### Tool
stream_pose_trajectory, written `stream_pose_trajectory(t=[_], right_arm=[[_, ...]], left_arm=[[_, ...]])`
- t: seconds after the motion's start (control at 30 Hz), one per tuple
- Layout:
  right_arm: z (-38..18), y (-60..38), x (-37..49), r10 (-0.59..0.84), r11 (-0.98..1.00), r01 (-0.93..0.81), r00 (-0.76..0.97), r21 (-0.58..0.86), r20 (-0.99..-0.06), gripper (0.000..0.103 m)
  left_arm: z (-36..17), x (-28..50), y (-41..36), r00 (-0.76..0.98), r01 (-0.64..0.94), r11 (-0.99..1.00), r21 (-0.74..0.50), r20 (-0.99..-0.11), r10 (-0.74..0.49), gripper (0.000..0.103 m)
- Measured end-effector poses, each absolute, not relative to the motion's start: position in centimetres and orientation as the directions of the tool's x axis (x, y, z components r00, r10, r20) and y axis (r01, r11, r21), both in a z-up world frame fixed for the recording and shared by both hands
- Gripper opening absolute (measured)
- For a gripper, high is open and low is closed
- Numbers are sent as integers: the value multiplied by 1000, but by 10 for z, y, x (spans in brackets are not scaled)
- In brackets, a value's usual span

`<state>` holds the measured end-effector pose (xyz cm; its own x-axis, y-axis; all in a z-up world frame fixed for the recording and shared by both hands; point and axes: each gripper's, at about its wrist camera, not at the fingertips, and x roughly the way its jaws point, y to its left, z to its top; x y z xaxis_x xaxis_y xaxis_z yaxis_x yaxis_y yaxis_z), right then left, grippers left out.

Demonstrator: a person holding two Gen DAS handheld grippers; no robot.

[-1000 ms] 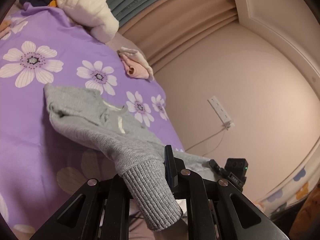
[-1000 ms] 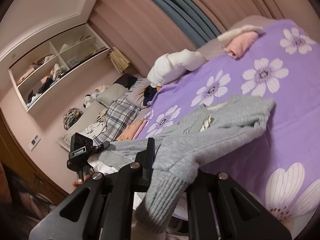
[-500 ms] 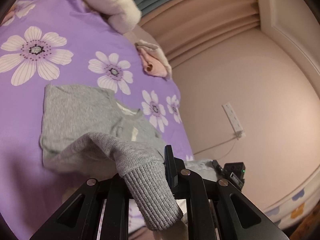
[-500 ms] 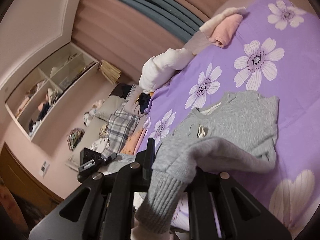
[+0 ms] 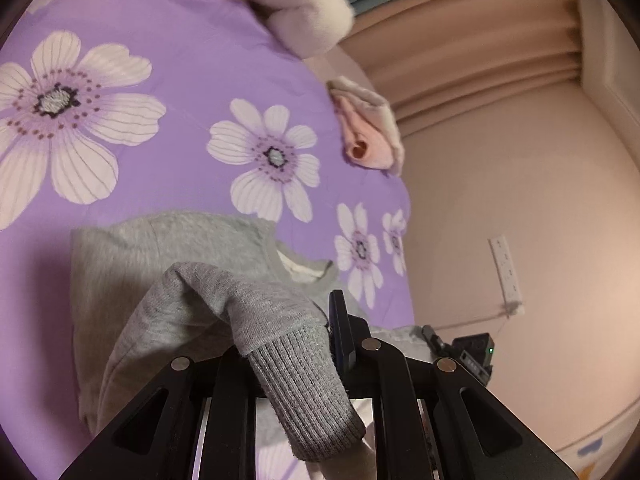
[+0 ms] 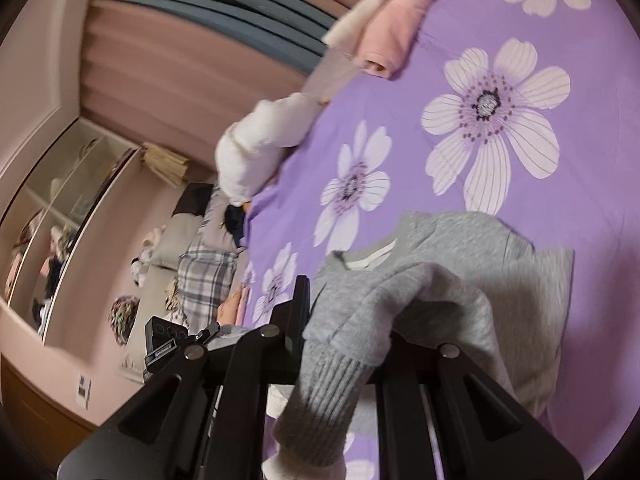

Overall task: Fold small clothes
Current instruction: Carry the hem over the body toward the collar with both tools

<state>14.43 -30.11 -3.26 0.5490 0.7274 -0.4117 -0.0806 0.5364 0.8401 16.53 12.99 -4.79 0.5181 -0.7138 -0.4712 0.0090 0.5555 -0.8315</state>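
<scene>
Both my tongs clamped: left gripper pinches ribbed cuff of small grey knit sweater, right gripper pinches other cuff; sweater body lies on purple floral bedspread.

Light: dim, warm, indoor.
Shadow: dark patch on bedspread at 9 o'clock.
Blur: motion smear in both views, stronger right.
Edges: fisheye bending, black corners.

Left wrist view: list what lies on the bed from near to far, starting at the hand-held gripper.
Left hand-held gripper shut on the ribbed cuff → grey sweater spread on the purple floral bedspread → folded pink garment at the bed's edge → white padded bundle.
</scene>
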Motion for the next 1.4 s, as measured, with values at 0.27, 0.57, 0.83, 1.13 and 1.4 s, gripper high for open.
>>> stream_pose_trajectory(t=[0.27, 0.57, 0.83, 1.13, 1.4], right_arm=[[-71, -300, 180, 698, 575, 42, 496, 817, -517, 16], [-80, -308, 167, 777, 540, 89, 329, 837, -536, 62], [-88, -307, 152, 837, 443, 99, 311, 891, -451, 43], [-112, -352, 177, 794, 125, 259, 554, 958, -253, 51], [-86, -359, 181, 738, 188, 148, 631, 971, -240, 60]], left_arm=[[-90, 202, 129, 475, -130, 557, -820, -544, -691, 10], [-100, 199, 139, 384, -210, 551, -808, -586, -713, 41], [-98, 198, 150, 435, -240, 433, -869, -495, -753, 50], [-127, 224, 179, 573, -383, 185, -905, -390, -721, 50], [-125, 231, 171, 531, -389, 259, -884, -445, -721, 52]])
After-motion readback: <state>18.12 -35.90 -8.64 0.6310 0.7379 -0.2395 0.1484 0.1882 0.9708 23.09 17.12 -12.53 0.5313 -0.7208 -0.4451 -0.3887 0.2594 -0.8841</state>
